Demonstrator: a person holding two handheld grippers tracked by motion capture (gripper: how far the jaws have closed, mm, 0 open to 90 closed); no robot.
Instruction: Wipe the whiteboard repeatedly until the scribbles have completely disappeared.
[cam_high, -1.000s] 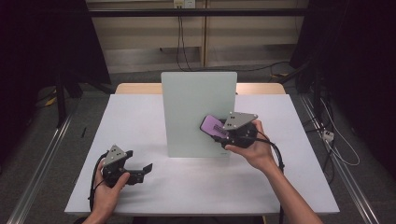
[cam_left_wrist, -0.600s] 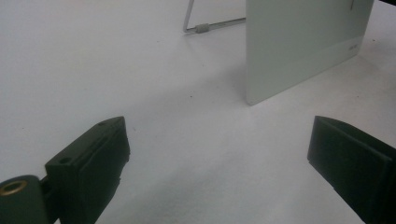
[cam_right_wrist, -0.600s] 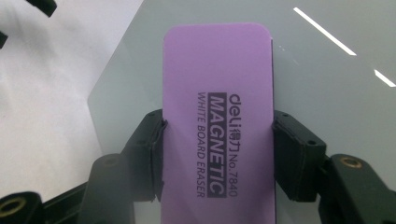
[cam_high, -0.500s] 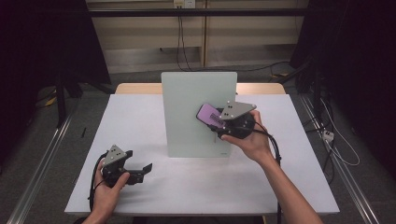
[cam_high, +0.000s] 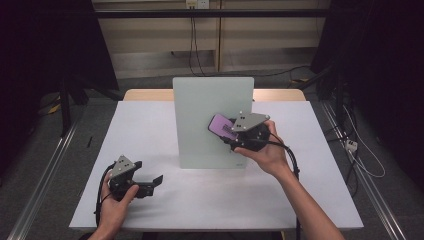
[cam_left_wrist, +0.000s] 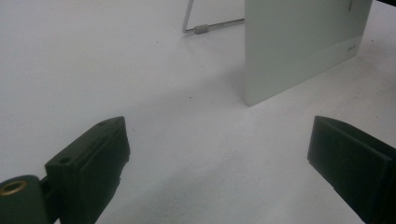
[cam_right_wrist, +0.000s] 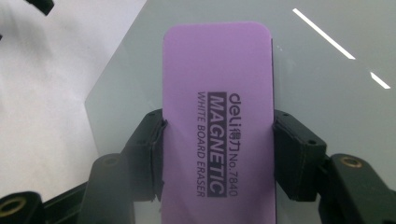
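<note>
Flat purple rectangular magnetic whiteboard eraser (cam_right_wrist: 217, 135): clamped between jaws of right hand-held gripper (cam_high: 234, 134), held against upright pale green glass board (cam_high: 200, 120), desk (cam_high: 150, 125) centre. Left hand-held gripper (cam_high: 152, 182): wide open, empty, near-left.

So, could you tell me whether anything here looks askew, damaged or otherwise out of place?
Nothing stands out. The right gripper grips the purple eraser squarely by its long edges against the upright whiteboard, which looks unmarked. The left gripper rests open above the table.
</note>
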